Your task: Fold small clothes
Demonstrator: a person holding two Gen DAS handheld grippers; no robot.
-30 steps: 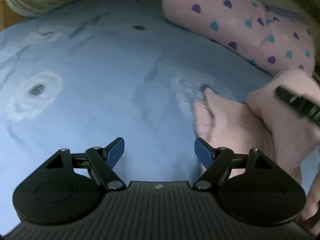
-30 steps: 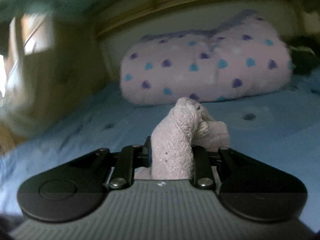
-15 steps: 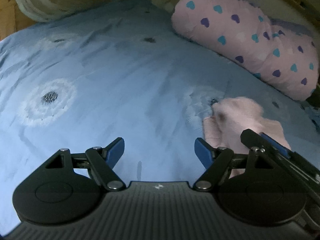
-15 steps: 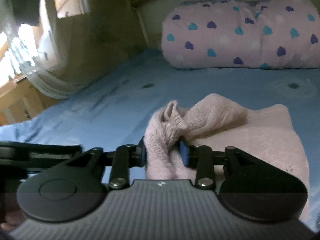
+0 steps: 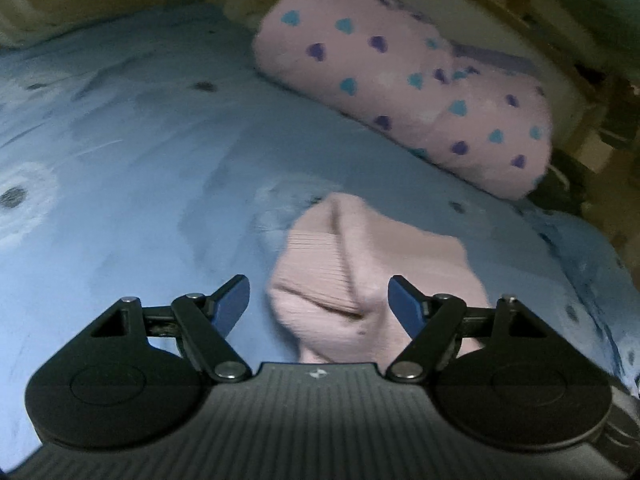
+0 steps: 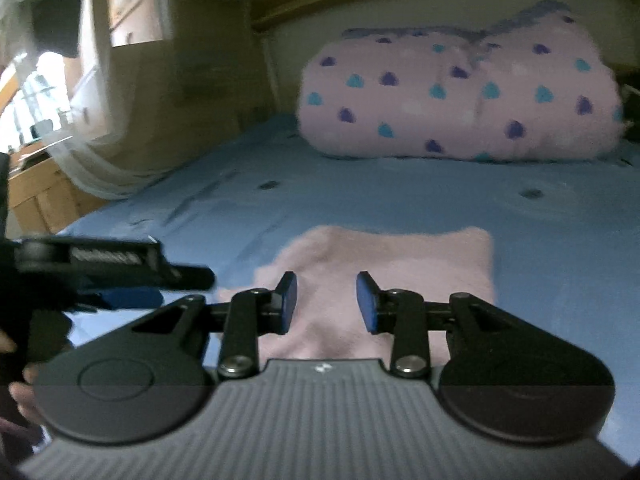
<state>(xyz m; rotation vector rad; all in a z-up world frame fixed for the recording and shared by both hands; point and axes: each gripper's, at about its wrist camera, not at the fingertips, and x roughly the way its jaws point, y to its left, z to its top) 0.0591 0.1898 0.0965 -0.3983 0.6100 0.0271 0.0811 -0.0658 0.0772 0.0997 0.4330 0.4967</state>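
the pink knit garment [image 6: 384, 264] lies folded on the blue bed sheet [image 6: 360, 192], well short of the rolled pink blanket with blue and purple hearts [image 6: 460, 96] that sits at the head of the bed. from the right wrist view the garment reads as a flat, roughly square shape with a softer bulge on its left edge. the right gripper [image 6: 326, 302] hangs low over its near part with the blue pads parted by a moderate gap; its jaws have just been opening, and nothing is pinched between them, the knit showing only beneath and beyond the gap. whether the pads brush the fabric cannot be told.

the left gripper [image 5: 318, 304] stands wide open and has hold of nothing. in its own view the garment [image 5: 360, 276] lies on the sheet [image 5: 140, 160] under and past the gap, showing a ribbed band and a fold line, and its right pad is over the knit. the blanket [image 5: 400, 92] runs across the upper right. in the right wrist view the left gripper [image 6: 152, 280] shows at the left edge, blurred, just beside the garment's left side, with part of a person's hand [image 6: 16, 396] below it.
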